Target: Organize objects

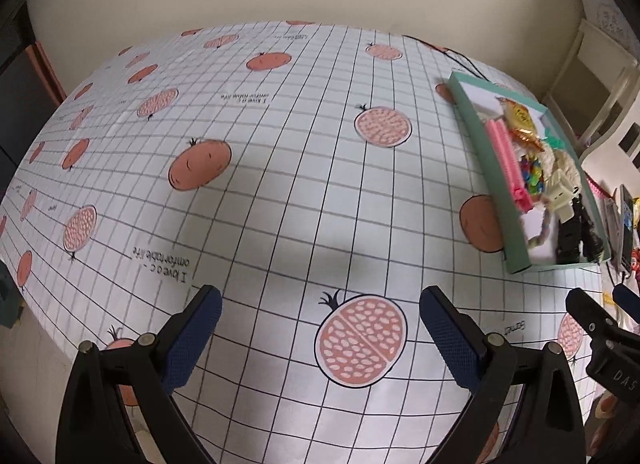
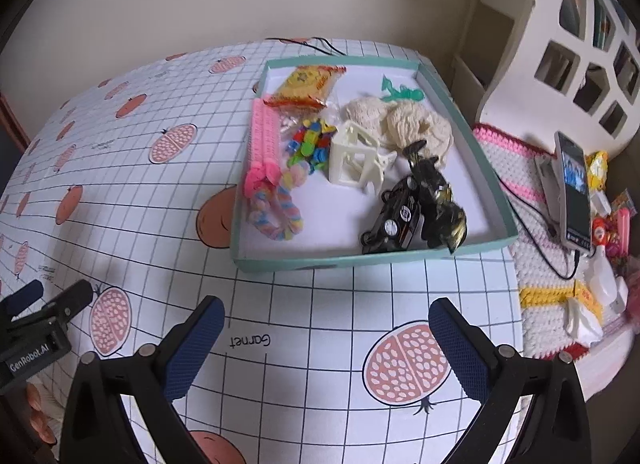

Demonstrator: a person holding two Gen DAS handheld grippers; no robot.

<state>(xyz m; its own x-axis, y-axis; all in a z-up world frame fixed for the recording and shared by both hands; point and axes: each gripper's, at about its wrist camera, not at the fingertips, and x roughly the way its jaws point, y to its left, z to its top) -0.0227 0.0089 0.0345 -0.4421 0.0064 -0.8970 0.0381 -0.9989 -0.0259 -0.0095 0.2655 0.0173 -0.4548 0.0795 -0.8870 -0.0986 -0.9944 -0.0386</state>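
Fingers of left gripper (image 1: pixel 320 338) and right gripper (image 2: pixel 326 342) spread wide, empty, above bare tabletop (image 2: pixel 312 304). Toys all sit inside teal tray (image 2: pixel 360 260); task looks nearly complete.

A: Soft, even indoor light, and broad grey shadows pool on the tablecloth (image 1: pixel 304 199).

B: Heavy fisheye bending, black vignette corners, slight blur smearing the right edge. No glare.

Table (image 2: pixel 320 304) covered by grid-and-pomegranate cloth (image 1: pixel 280 183); one teal tray (image 2: pixel 360 258) rests directly on it ahead of the right jaws, a black cable (image 2: pixel 316 43) beyond the tray's far edge.
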